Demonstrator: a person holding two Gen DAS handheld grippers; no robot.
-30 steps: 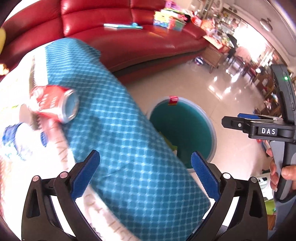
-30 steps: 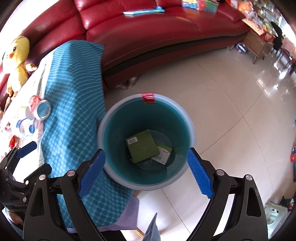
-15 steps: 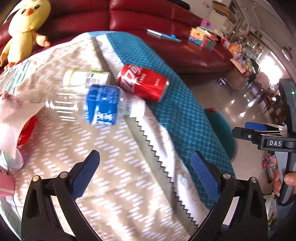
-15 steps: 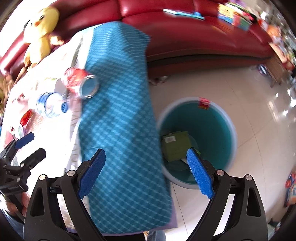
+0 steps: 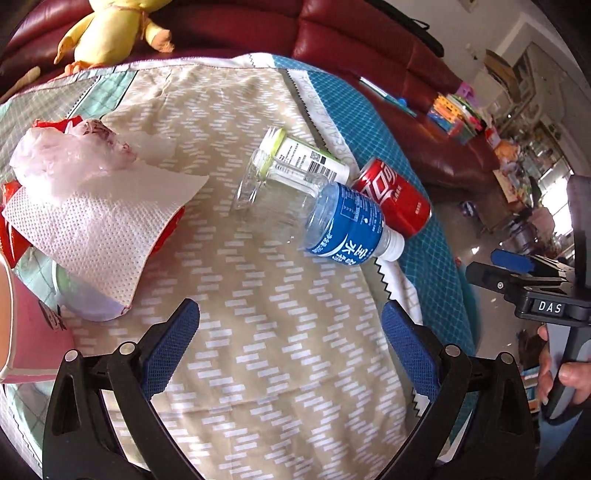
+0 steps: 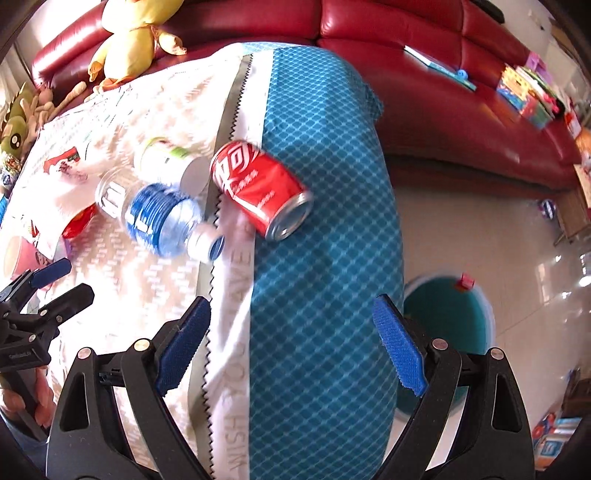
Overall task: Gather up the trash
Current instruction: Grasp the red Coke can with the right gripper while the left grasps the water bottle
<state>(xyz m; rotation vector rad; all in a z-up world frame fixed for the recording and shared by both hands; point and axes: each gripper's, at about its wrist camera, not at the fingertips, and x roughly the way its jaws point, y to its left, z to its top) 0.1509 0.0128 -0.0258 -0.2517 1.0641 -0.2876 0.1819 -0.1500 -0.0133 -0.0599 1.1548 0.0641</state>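
Observation:
On the cloth-covered table (image 5: 280, 369) lie a red can (image 5: 391, 195) (image 6: 258, 188), a clear bottle with a blue label (image 5: 332, 221) (image 6: 159, 218) and a small bottle with a green cap (image 5: 295, 157) (image 6: 166, 162), all on their sides and touching. A white paper napkin (image 5: 96, 221) and crumpled pink plastic (image 5: 70, 151) lie to the left. My left gripper (image 5: 291, 343) hangs open over bare cloth, nearer than the bottles. My right gripper (image 6: 291, 339) is open above the blue cloth at the table's edge. The teal bin (image 6: 450, 317) stands on the floor, right of the table.
A pink cup (image 5: 26, 325) sits at the table's left edge. A red leather sofa (image 6: 443, 92) runs behind the table, with a yellow plush duck (image 5: 110, 29) and books and boxes (image 6: 528, 92) on it. Shiny tiled floor (image 6: 480, 221) lies to the right.
Both grippers have swung left from over the bin to over the table. The bin has slid to the right edge of the right wrist view and out of the left one. Both jaws stayed wide.

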